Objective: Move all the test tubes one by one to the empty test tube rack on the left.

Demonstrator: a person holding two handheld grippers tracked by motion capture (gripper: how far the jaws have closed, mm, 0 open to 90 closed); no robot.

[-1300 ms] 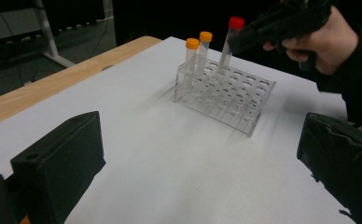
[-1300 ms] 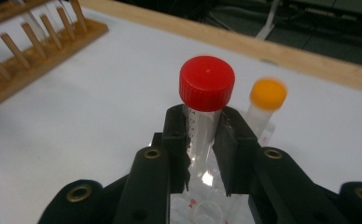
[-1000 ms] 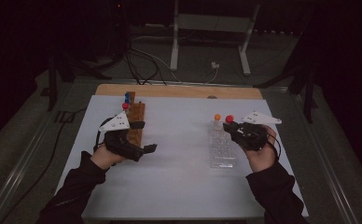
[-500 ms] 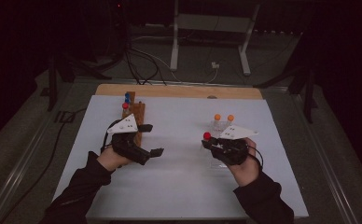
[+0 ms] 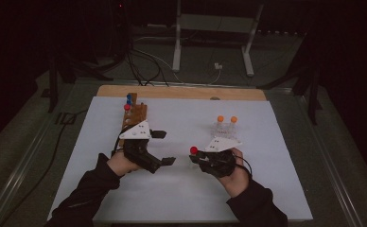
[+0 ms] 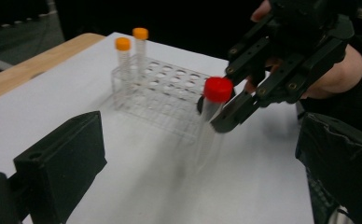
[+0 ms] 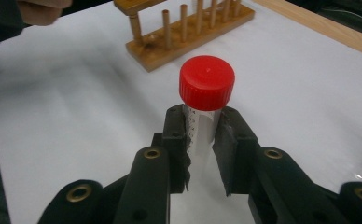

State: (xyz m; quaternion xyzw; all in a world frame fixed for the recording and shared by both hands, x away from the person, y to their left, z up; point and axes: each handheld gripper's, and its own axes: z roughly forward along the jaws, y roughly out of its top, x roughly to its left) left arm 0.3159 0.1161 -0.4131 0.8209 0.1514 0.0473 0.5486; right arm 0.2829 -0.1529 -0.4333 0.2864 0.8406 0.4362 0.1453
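Right tongs clamped the red-capped tube, carried between clear rack and wooden rack. Left gripper view: left tongs gaped empty; two orange-capped tubes remained racked. Right gripper view: transfer unfinished, wooden rack ahead.

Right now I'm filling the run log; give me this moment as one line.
right tool: shut on red-capped tube | left tool: open, holding nothing | clear rack: two orange-capped tubes | wooden rack: behind left tool
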